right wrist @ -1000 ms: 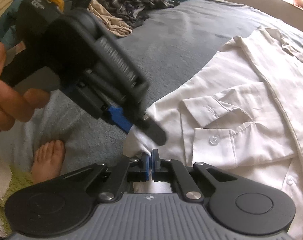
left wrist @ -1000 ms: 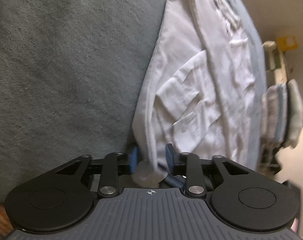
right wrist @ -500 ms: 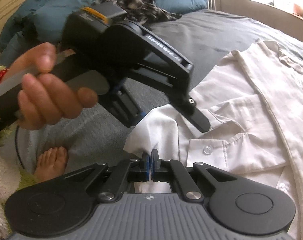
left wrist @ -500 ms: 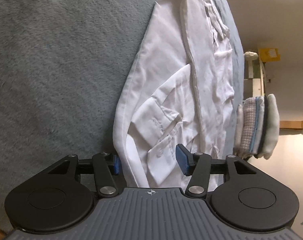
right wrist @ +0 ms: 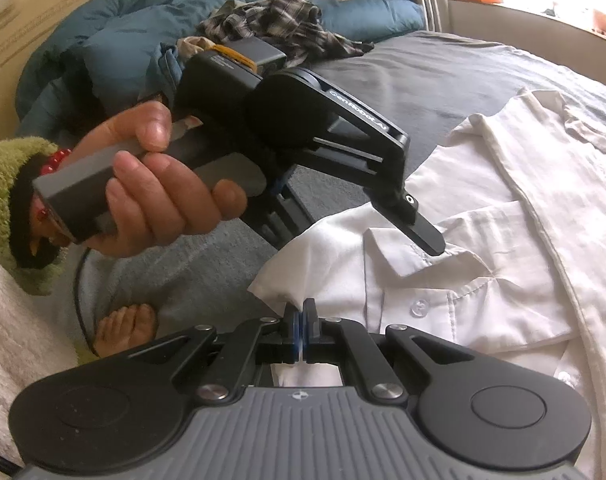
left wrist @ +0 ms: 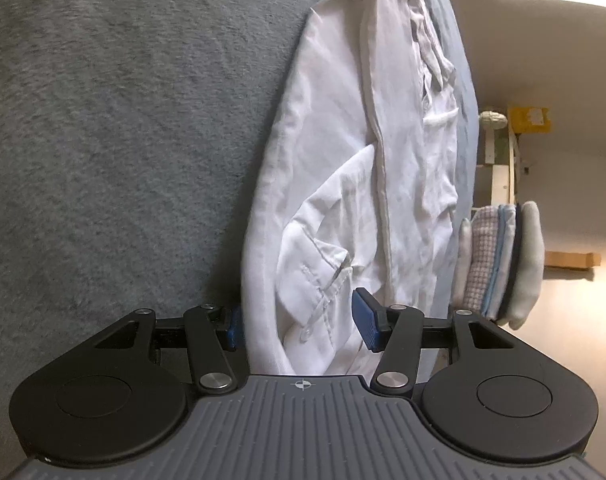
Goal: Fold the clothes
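A white button-up shirt [left wrist: 367, 184] lies spread on a grey blanket [left wrist: 123, 140] that covers a bed.

From the left wrist camera, the left gripper [left wrist: 299, 322] is low over the near end of the shirt. Its two blue-padded fingers [left wrist: 365, 318] are spread apart, with the shirt's edge and a folded-over sleeve cuff lying between them. The pads do not press on the cloth. Ahead of the fingers, the shirt stretches away along its button placket to the collar at the far end. To the left of the fingers is bare blanket. To the right, past the shirt's far edge, a stack of folded clothes [left wrist: 499, 264] sits at the side of the bed.

From the right wrist camera, the right gripper [right wrist: 301, 320] has its blue pads pressed together on a corner of the shirt's hem, pinching the white cloth, which rises in a small peak just ahead of the fingertips. Ahead and to the left, a person's left hand [right wrist: 155, 196] grips the handle of the left gripper, one finger of which rests its tip on the sleeve just beside the cuff. To the right of the fingers lie the cuff and its clear button. Farther ahead, a plaid garment [right wrist: 279, 26] lies crumpled on a blue duvet [right wrist: 115, 40]. A bare foot [right wrist: 123, 328] shows to the left, below the bed's edge.
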### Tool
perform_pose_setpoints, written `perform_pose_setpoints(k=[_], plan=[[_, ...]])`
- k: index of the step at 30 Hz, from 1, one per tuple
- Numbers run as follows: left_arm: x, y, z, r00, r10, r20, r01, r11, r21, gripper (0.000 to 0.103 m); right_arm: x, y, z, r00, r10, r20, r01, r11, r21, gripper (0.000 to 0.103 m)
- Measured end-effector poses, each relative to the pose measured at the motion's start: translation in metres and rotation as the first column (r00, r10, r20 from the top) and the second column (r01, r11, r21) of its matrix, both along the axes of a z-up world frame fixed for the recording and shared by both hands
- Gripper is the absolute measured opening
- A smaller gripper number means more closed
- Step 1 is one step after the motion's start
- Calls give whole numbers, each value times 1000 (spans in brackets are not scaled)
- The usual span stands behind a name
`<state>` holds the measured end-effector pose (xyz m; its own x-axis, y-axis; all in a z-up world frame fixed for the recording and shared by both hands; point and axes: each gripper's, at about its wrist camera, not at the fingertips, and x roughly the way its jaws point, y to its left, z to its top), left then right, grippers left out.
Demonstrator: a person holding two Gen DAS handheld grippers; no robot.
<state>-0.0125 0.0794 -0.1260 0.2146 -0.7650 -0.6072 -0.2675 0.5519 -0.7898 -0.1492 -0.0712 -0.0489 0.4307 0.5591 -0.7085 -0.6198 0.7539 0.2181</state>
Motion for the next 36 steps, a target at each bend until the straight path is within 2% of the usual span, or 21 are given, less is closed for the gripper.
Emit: perform_pose_setpoints(k=[7, 11, 15, 19, 21, 27, 31, 36], plan=[[13, -11, -1, 999, -43, 20, 44, 998, -41, 53, -1, -1, -3, 1000, 8, 6, -8, 1000, 2, 1], [15, -22, 0, 995, -88, 38, 88, 996, -8, 52, 0, -2, -3, 1000, 3, 5, -3, 1000, 7, 1], [14, -25, 2, 996, -85, 35, 85, 996, 2, 51, 0, -3, -4, 1000, -1, 10, 0, 1000, 10, 1], [11, -26, 4, 997, -71, 33, 70, 997, 43, 42, 0, -3, -5, 1000, 1, 12, -1, 1000, 7, 1], [9, -28, 6, 996, -78, 44, 75, 995, 67, 41, 1, -3, -7, 1000, 0, 6, 0, 1000, 6, 2], [10, -34, 12, 992, -115, 54, 108, 987, 118, 41, 2, -6, -8, 1000, -7, -2, 7, 1000, 8, 3], [10, -35, 15, 990, -129, 57, 121, 985, 126, 42, 3, -4, -8, 1000, -5, -3, 5, 1000, 5, 3], [8, -38, 17, 988, -138, 73, 125, 980, 152, 40, 3, -4, -9, 1000, -1, -19, 1, 1000, 7, 4]])
